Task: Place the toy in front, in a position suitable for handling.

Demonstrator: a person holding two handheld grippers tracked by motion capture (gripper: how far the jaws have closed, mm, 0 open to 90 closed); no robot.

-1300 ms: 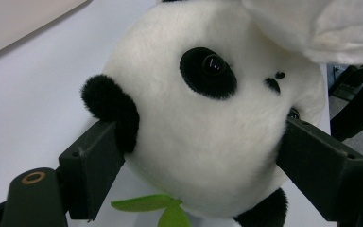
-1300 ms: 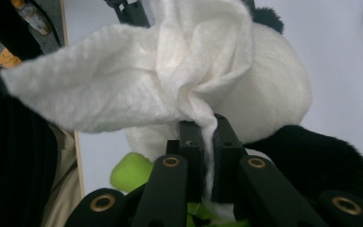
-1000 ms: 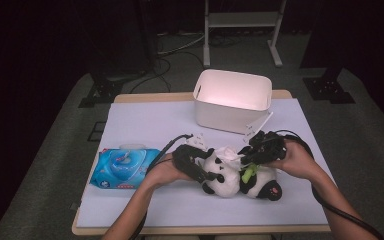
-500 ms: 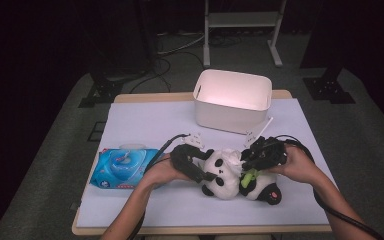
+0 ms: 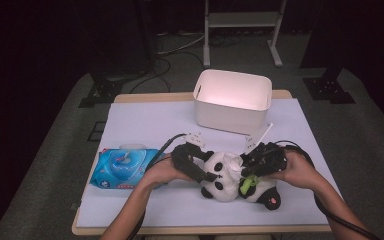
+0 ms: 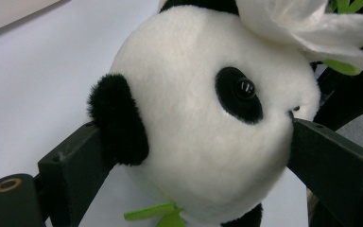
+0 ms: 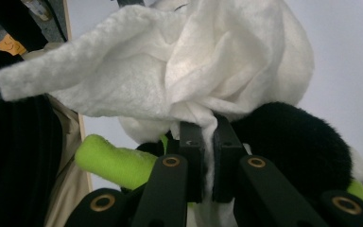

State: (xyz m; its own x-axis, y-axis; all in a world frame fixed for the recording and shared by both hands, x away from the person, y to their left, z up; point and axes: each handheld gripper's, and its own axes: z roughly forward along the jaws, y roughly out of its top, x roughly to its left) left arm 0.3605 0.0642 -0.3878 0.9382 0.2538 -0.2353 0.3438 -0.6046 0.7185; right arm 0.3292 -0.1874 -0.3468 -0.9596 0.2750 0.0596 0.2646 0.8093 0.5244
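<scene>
Nearest to you, your two hands came in over the front edge of the table [image 5: 130, 212]. Your left tool [image 5: 205, 176] sat around the head of the toy panda [image 5: 219, 176]. In the left gripper view its two black jaws stood wide apart, one by the panda's black ear and one by its snout. They had just been opening wider, with the panda's head [image 6: 203, 127] between them — the ear fur brushed one jaw, but you were not squeezing it.

Your right tool [image 5: 244, 169] was pinched tight on a white wipe [image 5: 233, 165]. In the right gripper view the jaws were closed on a fold of the wipe [image 7: 194, 80], and the rest of it puffed out above them, lying against the panda. A green stick [image 7: 116, 163] from the toy poked out just beside the jaws, and a black furry part of the panda [image 7: 293, 142] sat on the other side.

The panda lay on the white table between your two hands, near the front edge.

A little to the left lay a blue pack of wipes [image 5: 122, 167], flat on the table — close to your left arm.

Farther back stood a white bin [image 5: 232, 100], well apart from the panda, near the far edge of the table.
</scene>
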